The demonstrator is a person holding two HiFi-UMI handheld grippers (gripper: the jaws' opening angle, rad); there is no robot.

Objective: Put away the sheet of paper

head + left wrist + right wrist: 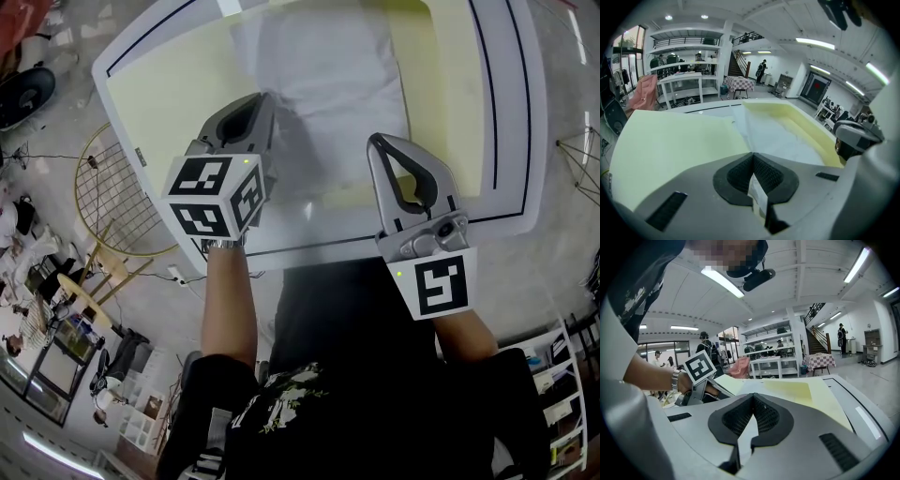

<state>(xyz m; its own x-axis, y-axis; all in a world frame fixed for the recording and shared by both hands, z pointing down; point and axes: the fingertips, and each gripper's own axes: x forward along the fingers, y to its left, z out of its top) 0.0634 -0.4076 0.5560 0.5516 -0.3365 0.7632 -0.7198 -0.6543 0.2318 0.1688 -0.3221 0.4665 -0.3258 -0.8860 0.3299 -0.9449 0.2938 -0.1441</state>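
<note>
A white sheet of paper [328, 84] lies on a pale yellow mat [169, 84] on the white table [511, 112]. My left gripper [265, 97] points steeply down at the sheet's left edge. In the left gripper view its jaws [753, 153] are shut, the paper [778, 136] runs right up to their tips, and a pale strip shows in the slot behind the pads. The sheet looks pinched there. My right gripper [375, 141] hovers by the sheet's right edge, shut with nothing between its pads [753, 394]. The paper [752, 386] lies just beyond it.
A black line borders the table top near its edge [487, 220]. On the floor to the left stands a round gold wire rack [112, 187], with white shelving [562, 394] at lower right. White tables [684, 84] and people stand far behind.
</note>
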